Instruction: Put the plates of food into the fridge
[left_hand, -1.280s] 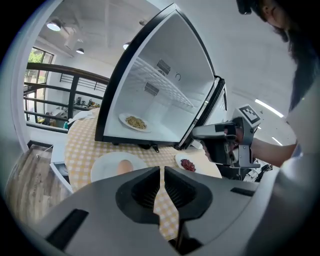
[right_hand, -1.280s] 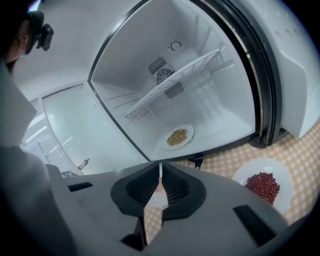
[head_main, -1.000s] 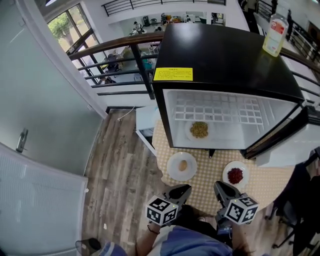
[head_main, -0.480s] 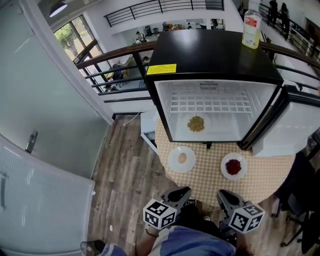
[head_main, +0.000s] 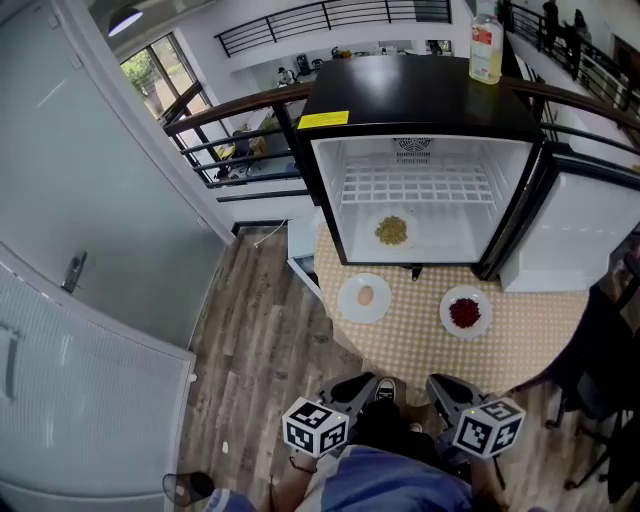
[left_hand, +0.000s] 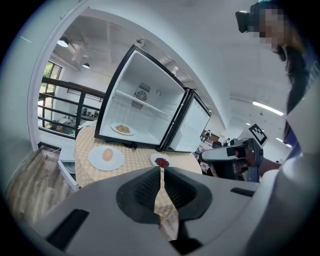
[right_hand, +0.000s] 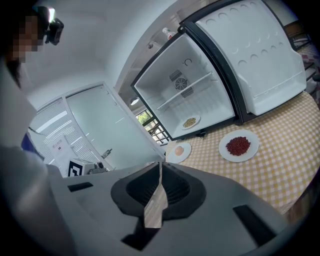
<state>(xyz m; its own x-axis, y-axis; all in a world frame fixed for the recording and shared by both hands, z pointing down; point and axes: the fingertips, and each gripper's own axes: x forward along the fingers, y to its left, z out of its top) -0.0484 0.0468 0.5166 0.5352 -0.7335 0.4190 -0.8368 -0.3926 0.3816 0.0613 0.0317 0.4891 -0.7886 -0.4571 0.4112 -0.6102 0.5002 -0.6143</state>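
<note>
Three white plates are showing in the head view, each carrying a small heap at its middle. One, the plate of yellowish-green food (head_main: 392, 231), is sitting inside the fridge (head_main: 400, 95), on its white bottom below the wire shelf (head_main: 420, 185). Two others are lying outside on the surface (head_main: 420, 345), which is wearing a yellow-and-white checked cloth. The plate with a pale rounded piece (head_main: 364, 297) is resting just in front of the fridge opening, toward its left side. The plate of red food (head_main: 466, 312) is lying to the right of it, apart from it, near the foot of the door (head_main: 560, 235).

The fridge is standing on the surface, black outside and white inside, its door swinging wide to the right. A yellow label (head_main: 325, 119) is sticking to its top, and a bottle (head_main: 486, 48) of pale yellow liquid is standing there too.

Both claws are hanging low by the person's body, at the near edge of the surface and well apart from all three plates. The left claw (head_main: 355, 383) is pointing toward the plates with its jaws pressing together, only a thin slit between the pads and nothing in them. The right claw (head_main: 445, 385) is doing the same: jaws closed, gripping nothing
</note>
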